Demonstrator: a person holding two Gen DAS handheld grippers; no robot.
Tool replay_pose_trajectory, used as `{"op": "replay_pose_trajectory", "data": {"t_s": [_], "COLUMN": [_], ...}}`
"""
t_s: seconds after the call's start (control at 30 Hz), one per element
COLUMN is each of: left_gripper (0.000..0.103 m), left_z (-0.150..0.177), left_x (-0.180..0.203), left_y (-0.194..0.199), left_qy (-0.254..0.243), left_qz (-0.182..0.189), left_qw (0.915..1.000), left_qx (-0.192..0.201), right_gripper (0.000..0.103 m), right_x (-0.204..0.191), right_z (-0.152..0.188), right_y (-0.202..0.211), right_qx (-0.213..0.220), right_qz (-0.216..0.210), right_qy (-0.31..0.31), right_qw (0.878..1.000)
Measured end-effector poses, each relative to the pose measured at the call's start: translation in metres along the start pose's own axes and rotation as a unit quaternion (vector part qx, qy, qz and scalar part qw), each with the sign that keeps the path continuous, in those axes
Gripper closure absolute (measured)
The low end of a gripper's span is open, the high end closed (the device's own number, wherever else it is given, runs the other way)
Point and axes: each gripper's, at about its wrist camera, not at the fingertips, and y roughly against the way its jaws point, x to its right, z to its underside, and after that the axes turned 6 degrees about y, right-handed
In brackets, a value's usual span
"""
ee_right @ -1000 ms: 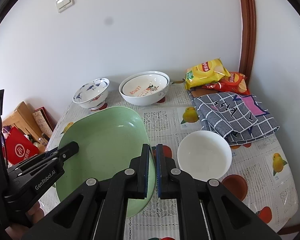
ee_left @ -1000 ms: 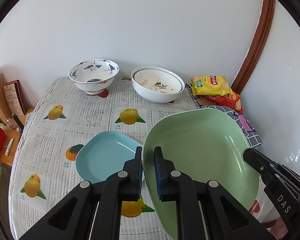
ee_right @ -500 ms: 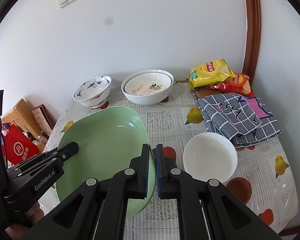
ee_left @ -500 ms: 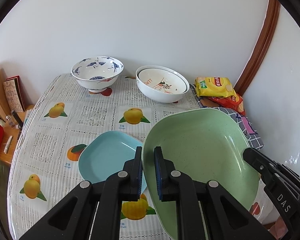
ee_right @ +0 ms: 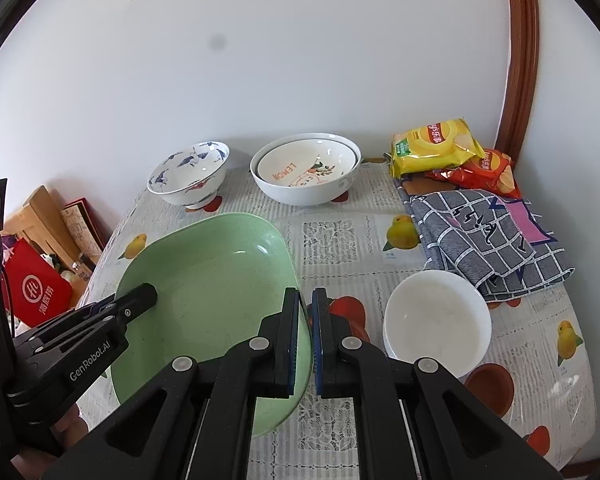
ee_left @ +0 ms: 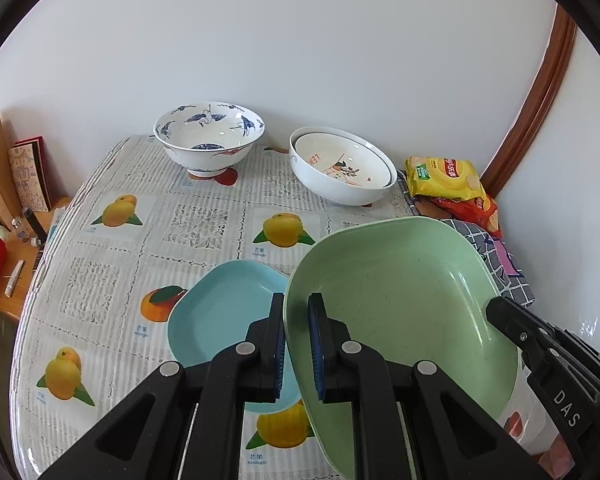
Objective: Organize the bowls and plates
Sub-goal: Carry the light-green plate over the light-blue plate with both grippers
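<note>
"LEMON" on the nested bowl (ee_right: 306, 168), "GenRobot.AI" on the left gripper (ee_right: 140, 300), "DAS" on the right gripper (ee_left: 500, 312).

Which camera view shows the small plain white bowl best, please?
The right wrist view shows the plain white bowl best: its whole rim and inside are visible on the tablecloth, right of the green plate. In the left wrist view the green plate and the right gripper hide it.

Yellow chip bag (ee_right: 436, 146), red chip bag (ee_right: 488, 170) — checked cloth (ee_right: 488, 236), fruit-print tablecloth (ee_right: 340, 240)
</note>
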Motion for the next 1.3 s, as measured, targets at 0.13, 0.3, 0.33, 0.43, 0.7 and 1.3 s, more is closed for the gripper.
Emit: {"op": "replay_pose_trajectory", "data": {"t_s": [0.13, 0.3, 0.33, 0.43, 0.7, 1.3], "left_gripper": [0.092, 0.092, 0.092, 0.092, 0.092, 0.092], "left_z": [-0.001, -0.001, -0.002, -0.003, -0.004, 0.003], "left_x": [-0.008, -0.019, -0.021, -0.027, -0.042, -0.064], "left_y": [-0.005, -0.011, -0.012, -0.016, -0.023, -0.039], "left_qy": [0.007, 0.015, 0.017, 0.026, 0.039, 0.058], "left_qz": [-0.003, -0.007, -0.008, -0.009, -0.015, -0.034], "left_qw": [1.0000, 0.9998, 0.9998, 0.9996, 0.9990, 0.9972], "left_qx": [-0.004, -0.008, -0.009, -0.011, -0.015, -0.035], "right_gripper": [0.096, 0.096, 0.096, 0.096, 0.096, 0.096], "right_x": [-0.007, -0.013, -0.015, -0.020, -0.032, -0.046], "right_z": [-0.001, -0.003, -0.003, -0.005, -0.011, -0.001], "right_y": [-0.007, -0.017, -0.019, -0.025, -0.038, -0.066], "right_qx": [-0.004, -0.011, -0.013, -0.017, -0.024, -0.049], "right_qz": [0.001, -0.008, -0.009, -0.012, -0.015, -0.031], "right_qy": [0.009, 0.009, 0.011, 0.014, 0.034, 0.037], "right_qw": [1.000, 1.000, 1.000, 1.000, 0.999, 0.998]}}
